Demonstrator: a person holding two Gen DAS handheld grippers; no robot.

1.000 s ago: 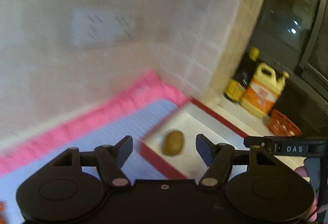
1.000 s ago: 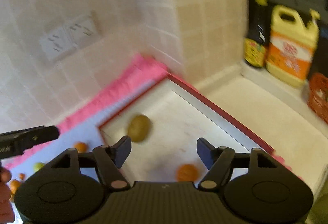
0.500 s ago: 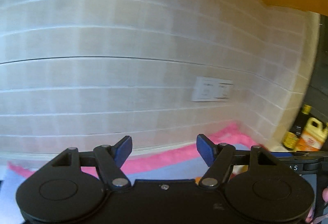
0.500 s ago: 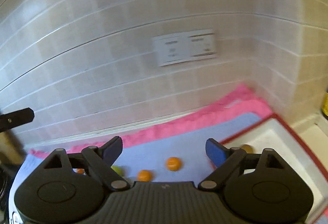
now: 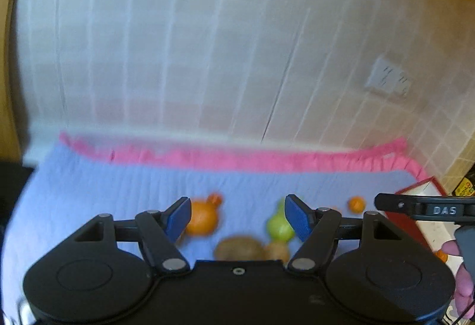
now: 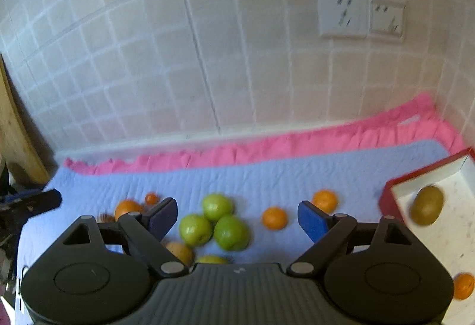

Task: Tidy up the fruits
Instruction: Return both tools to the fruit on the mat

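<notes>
Both grippers, left (image 5: pixel 236 213) and right (image 6: pixel 237 219), are hanging released and empty over loose fruit; centring on one green apple (image 6: pixel 231 232) before clenching is advisable.

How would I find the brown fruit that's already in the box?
Look for the white tray with red walls at the right end of the blue mat, below the tiled wall. Inside it, near the corner closest to the mat, lies a kiwi. It is the only fuzzy brown oval there; the tray's other fruit, an orange, is round and bright.
</notes>
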